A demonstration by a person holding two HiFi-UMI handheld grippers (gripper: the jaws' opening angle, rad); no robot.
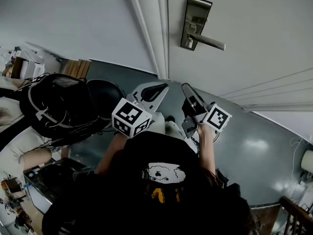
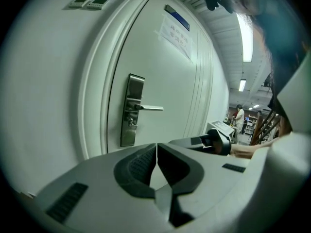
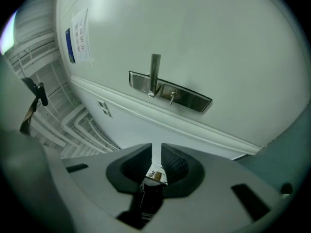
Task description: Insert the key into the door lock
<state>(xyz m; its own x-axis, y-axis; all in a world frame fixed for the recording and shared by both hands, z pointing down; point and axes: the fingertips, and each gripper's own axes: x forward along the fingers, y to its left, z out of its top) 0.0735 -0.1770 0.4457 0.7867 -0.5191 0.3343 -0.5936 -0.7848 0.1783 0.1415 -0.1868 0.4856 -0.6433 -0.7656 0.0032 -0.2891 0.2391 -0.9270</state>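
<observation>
The white door (image 1: 254, 23) carries a steel lock plate (image 1: 194, 21) with a lever handle (image 1: 208, 42). On the plate below the lever, a small metal piece that looks like a key (image 3: 171, 97) sticks out; it also shows as the key (image 2: 130, 123) in the left gripper view. My left gripper (image 2: 156, 147) is shut with nothing in it, held well back from the door. My right gripper (image 3: 156, 149) stands a narrow gap open, also back from the plate, with nothing gripped that I can see. In the head view, the left gripper (image 1: 155, 89) and right gripper (image 1: 188, 94) hover side by side below the handle.
A black bag (image 1: 63, 104) with cables lies on the grey floor at left. The door frame (image 1: 161, 28) runs left of the lock. A paper notice (image 2: 177, 33) hangs high on the door. A wooden railing (image 1: 293, 209) stands at bottom right. A person (image 2: 239, 115) stands far down the corridor.
</observation>
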